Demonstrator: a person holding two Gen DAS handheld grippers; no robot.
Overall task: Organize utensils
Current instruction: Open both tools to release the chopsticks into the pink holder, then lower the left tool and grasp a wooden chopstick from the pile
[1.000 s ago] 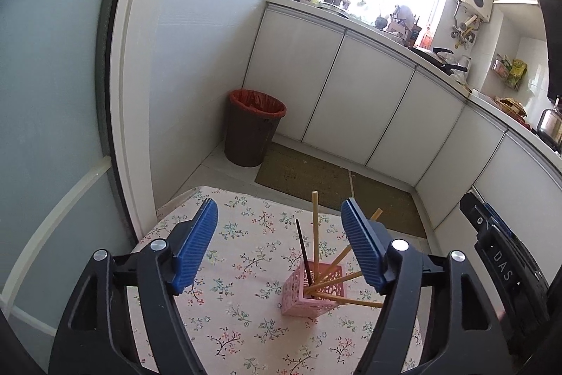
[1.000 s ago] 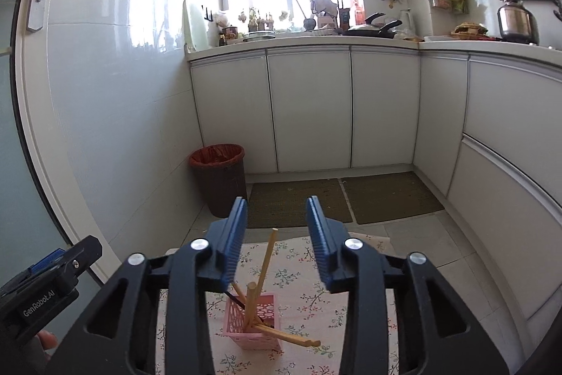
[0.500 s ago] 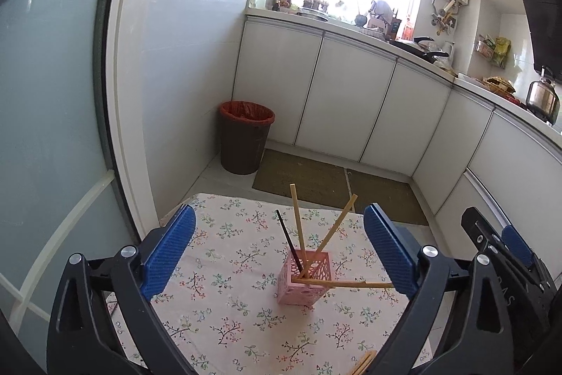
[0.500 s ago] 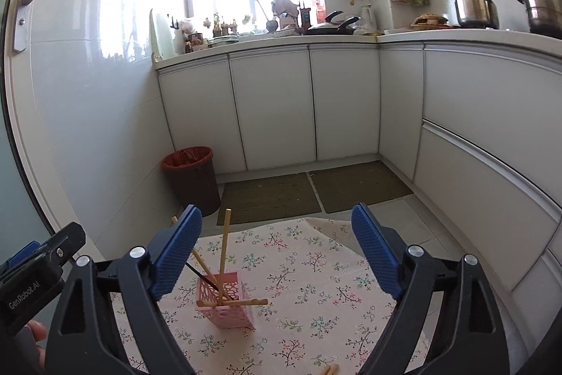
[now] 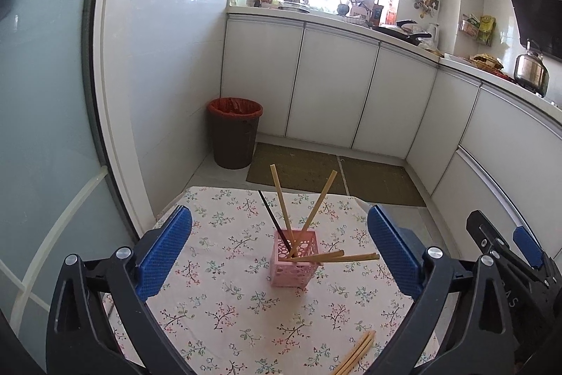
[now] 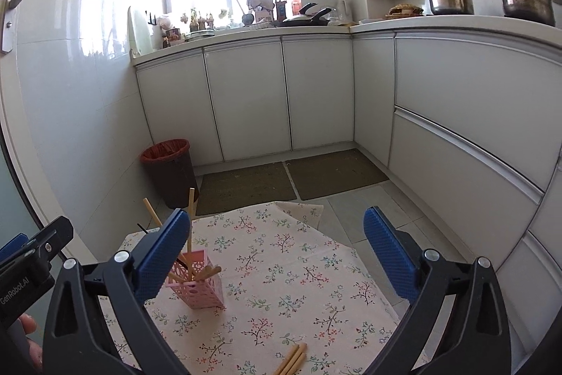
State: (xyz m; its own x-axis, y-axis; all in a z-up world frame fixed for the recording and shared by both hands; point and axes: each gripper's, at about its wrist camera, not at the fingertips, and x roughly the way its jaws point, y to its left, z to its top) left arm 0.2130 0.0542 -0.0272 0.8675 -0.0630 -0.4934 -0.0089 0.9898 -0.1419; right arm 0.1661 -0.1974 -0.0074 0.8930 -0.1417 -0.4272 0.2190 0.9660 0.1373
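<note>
Fingers of the left gripper point(image 5: 279, 246) stand spread wide and hold nothing; the log trend shows its jaws opening. Between the two blue pads, and beyond their tips, stands the pink holder point(image 5: 294, 258) on the table point(image 5: 224, 308). Fingers of the right gripper point(image 6: 277, 255) are likewise parted, jaws opening, with nothing between them but bare cloth; the holder sits just beside and partly behind the left pad point(image 6: 163, 253).

Holder contents: two tan chopsticks and one dark chopstick point(image 5: 274, 220) lean upright and splayed. Two further sticks point(image 5: 333, 258) lie almost level across the rim, projecting toward the right finger of the left gripper. A loose bundle of chopsticks point(image 5: 354, 354) lies on the table nearer than the fingertips, at the lower edge of both views.

Hazards, as judged:
- The level sticks appear poorly seated. A nudge from either finger could flip them out onto the table or the floor.
- The holder looks light and top-heavy, and is already tilted in the right wrist view. Contact from the pad beside it, or a stick pushed in at a slant, could tip it.
- The loose bundle lies close to the table edge. A sliding approach could sweep it off.
- Thin, round sticks may roll or scissor apart when pinched together.
</note>
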